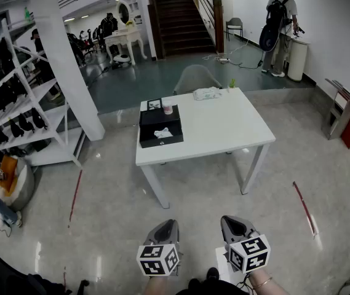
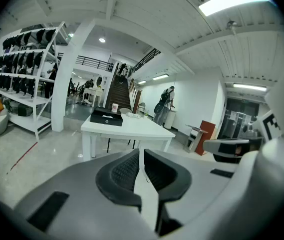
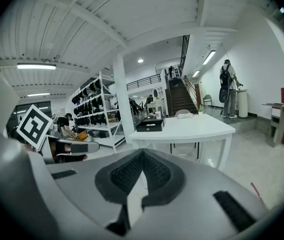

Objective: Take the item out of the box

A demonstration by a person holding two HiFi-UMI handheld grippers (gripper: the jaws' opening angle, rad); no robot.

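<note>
- The black box (image 1: 160, 126) sits on the left part of the white table (image 1: 224, 128), in the upper middle of the head view, with a pale item (image 1: 163, 133) showing on its dark top.
- Just behind the box, at the table's far left corner, stand a small framed thing (image 1: 154, 104) and a pinkish cup (image 1: 167, 109).
- A white bundle (image 1: 207, 93) lies at the table's far edge, and a grey chair (image 1: 194, 77) stands behind it.
- The left gripper (image 1: 168, 224) is low in the frame, well apart from the table; its jaws are closed together with nothing between them.
- The right gripper (image 1: 231, 221) is just beside it at the lower middle, its jaws likewise pressed together and empty.
- A white pillar (image 1: 64, 60) and shelving (image 1: 15, 103) fill the left side.
- A staircase (image 1: 178, 17) rises at the top of the frame.
- A person with a backpack (image 1: 281, 23) stands at the upper right.
</note>
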